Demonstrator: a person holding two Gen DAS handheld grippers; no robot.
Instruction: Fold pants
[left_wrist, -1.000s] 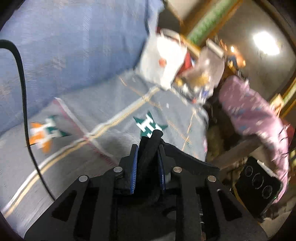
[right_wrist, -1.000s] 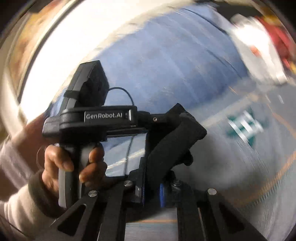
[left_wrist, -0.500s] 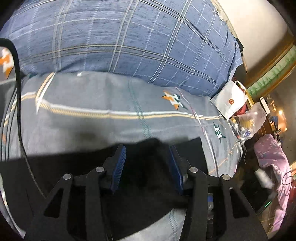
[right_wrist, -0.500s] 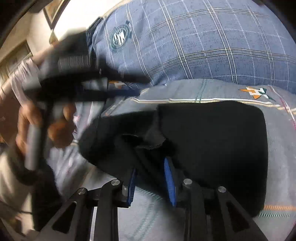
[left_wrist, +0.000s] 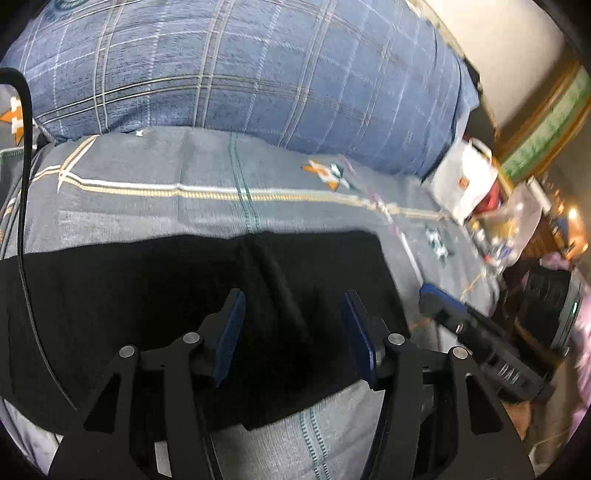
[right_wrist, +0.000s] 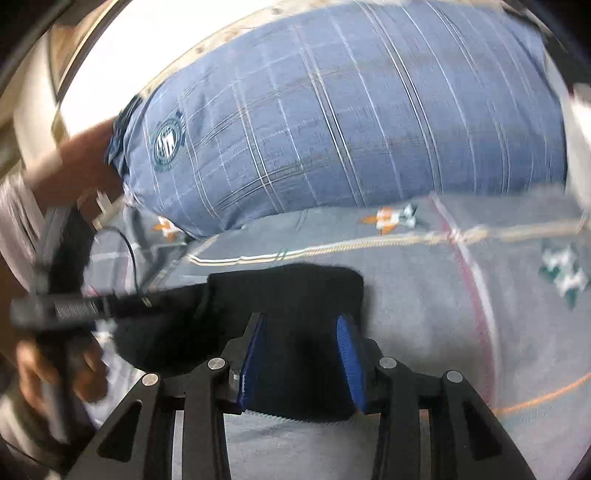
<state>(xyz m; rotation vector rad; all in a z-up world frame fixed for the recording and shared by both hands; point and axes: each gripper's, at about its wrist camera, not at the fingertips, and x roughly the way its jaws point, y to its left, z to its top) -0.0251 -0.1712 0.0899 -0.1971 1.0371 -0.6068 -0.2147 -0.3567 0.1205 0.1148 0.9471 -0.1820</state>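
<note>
The black pants lie folded flat on the grey patterned bedsheet. My left gripper hovers over their right part with its jaws opening; the cloth lies below the blue pads, which do not press it. One finger of my right gripper shows just off the pants' right edge. In the right wrist view the pants reach under my right gripper, whose jaws are also opening, its pads clear of the cloth. A hand holds the blurred left gripper body at the left.
A big blue plaid quilt is heaped behind the pants, also in the right wrist view. A white bag and clutter stand at the bed's far right. A black cable runs down the left edge.
A second ago both grippers were shut on black cloth held in the air. The pants now lie on the sheet, and both sets of jaws have let go and spread apart.
</note>
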